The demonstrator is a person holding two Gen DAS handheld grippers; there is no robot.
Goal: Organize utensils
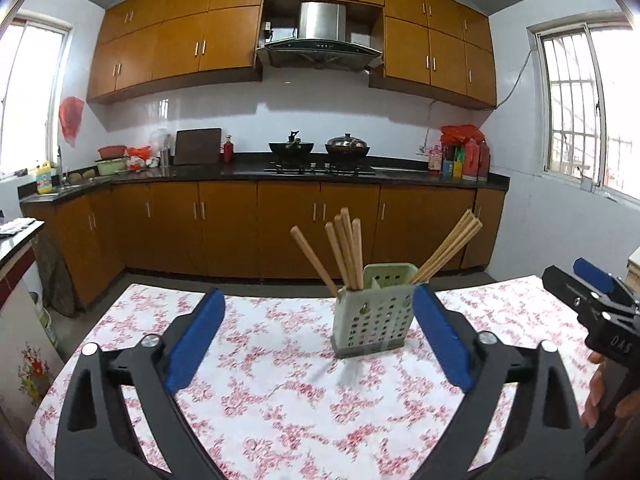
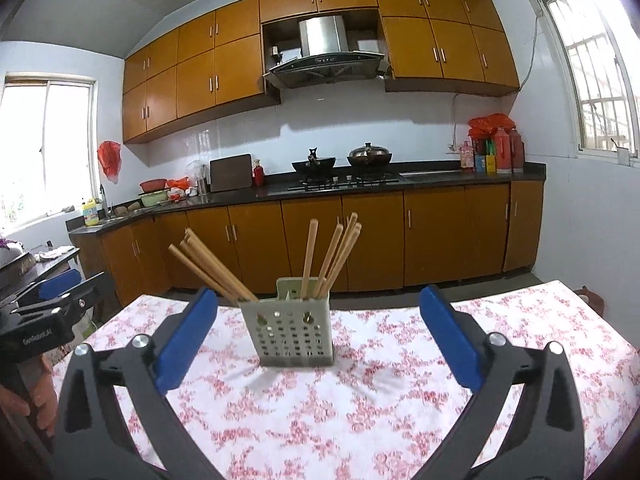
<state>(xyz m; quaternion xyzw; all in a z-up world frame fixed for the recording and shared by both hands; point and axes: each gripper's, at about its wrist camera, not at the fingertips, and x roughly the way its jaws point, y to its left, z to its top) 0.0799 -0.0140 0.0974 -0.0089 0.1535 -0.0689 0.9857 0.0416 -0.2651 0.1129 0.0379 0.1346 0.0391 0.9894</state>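
- The pale green perforated utensil holder stands upright on the table, which wears a white cloth with a pink flower print; wooden chopsticks stick out of its top in two fans, one bunch leaning left and one leaning right
- The left gripper has its blue pads spread wide with nothing between them; the holder sits beyond the tips, near the right pad; bare cloth lies in between
- The right gripper is likewise spread wide and empty; in its own view the holder stands ahead between the two pads, touching neither; its chopsticks lean both ways
- Each gripper shows at the edge of the other's view, with fingers of the person's hand wrapped on the handle; white lettering on the black bodies is too small to read with certainty
- Behind the table: brown base cabinets under a dark worktop; two woks on the hob; a range hood above; red bottles at the right end; a yellow bottle by the sink; their labels are unreadable
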